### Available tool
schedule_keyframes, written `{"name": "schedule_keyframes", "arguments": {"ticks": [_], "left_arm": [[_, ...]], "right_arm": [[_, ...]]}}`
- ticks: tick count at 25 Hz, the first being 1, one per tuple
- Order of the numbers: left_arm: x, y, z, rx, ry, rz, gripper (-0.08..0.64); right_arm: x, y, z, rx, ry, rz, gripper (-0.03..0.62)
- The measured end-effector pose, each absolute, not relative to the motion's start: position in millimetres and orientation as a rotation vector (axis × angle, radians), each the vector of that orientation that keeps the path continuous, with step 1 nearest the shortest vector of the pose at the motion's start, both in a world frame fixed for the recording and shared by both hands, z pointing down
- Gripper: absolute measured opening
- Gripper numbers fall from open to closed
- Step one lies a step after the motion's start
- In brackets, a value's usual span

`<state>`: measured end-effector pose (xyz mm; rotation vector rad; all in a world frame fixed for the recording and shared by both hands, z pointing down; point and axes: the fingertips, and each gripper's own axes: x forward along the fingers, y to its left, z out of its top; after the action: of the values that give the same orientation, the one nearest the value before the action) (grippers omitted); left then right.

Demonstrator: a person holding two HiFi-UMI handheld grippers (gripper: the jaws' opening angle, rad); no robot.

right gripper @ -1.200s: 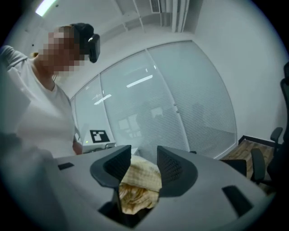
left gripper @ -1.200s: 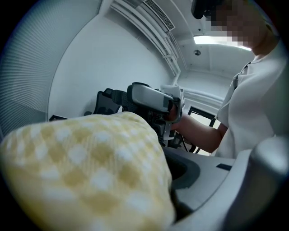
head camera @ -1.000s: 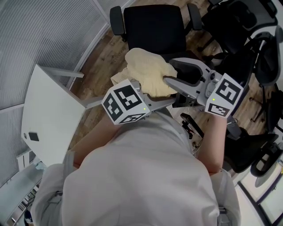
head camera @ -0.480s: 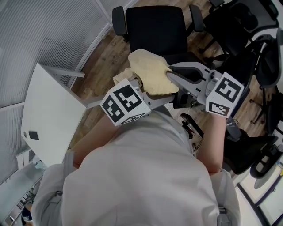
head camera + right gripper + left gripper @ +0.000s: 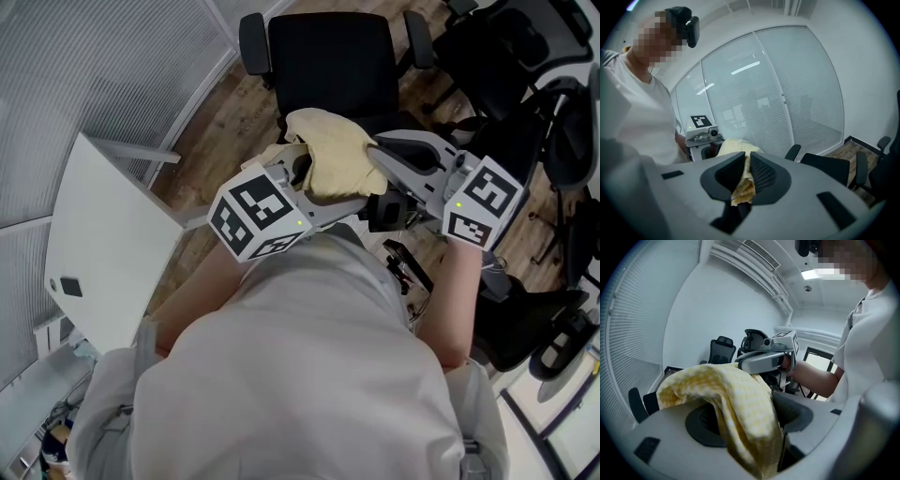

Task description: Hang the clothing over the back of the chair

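The wood-plank floor carries a black office chair, which stands upright at the top centre of the head view. A group of further black chairs stands on the floor to its right. A white table stands on the floor at left. One small dark square item lies flat on the tabletop.

The clothing is soft woven cloth, matt, yellow check, kinda rumpled. The right gripper is smooth matt grey plastic, with black pads in a rough mesh texture. Chair looks like matt black fabric, floor is wood planks, table is smooth white.
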<state>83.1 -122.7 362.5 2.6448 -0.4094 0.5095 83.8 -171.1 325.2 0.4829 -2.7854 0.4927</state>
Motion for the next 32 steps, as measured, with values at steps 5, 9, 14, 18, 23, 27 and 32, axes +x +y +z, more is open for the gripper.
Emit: {"name": "schedule_keyframes", "arguments": {"ticks": [5, 9, 14, 18, 23, 27, 32], "left_arm": [[77, -128, 363, 2.604, -0.406, 0.458, 0.29], [74, -128, 364, 2.587, -0.407, 0.457, 0.29], [68, -128, 366, 2.582, -0.427, 0.47, 0.29], [57, -130, 367, 2.562, -0.456, 0.448, 0.29], [48, -132, 366, 2.536, -0.475, 0.412, 0.289], [38, -138, 361, 2.544, -0.517, 0.406, 0.29], [23, -145, 354, 2.569, -0.567, 0.419, 0.288]], "right_arm": [[96, -178, 335, 0.541, -2.746, 0.498, 0.051], [102, -180, 339, 0.574, -2.719, 0.516, 0.049], [113, -188, 347, 0.648, -2.663, 0.518, 0.049], [119, -190, 353, 0.68, -2.632, 0.524, 0.049], [122, -193, 362, 0.703, -2.586, 0.495, 0.049], [123, -196, 368, 0.712, -2.547, 0.477, 0.049], [121, -198, 374, 0.72, -2.498, 0.445, 0.049]]}}
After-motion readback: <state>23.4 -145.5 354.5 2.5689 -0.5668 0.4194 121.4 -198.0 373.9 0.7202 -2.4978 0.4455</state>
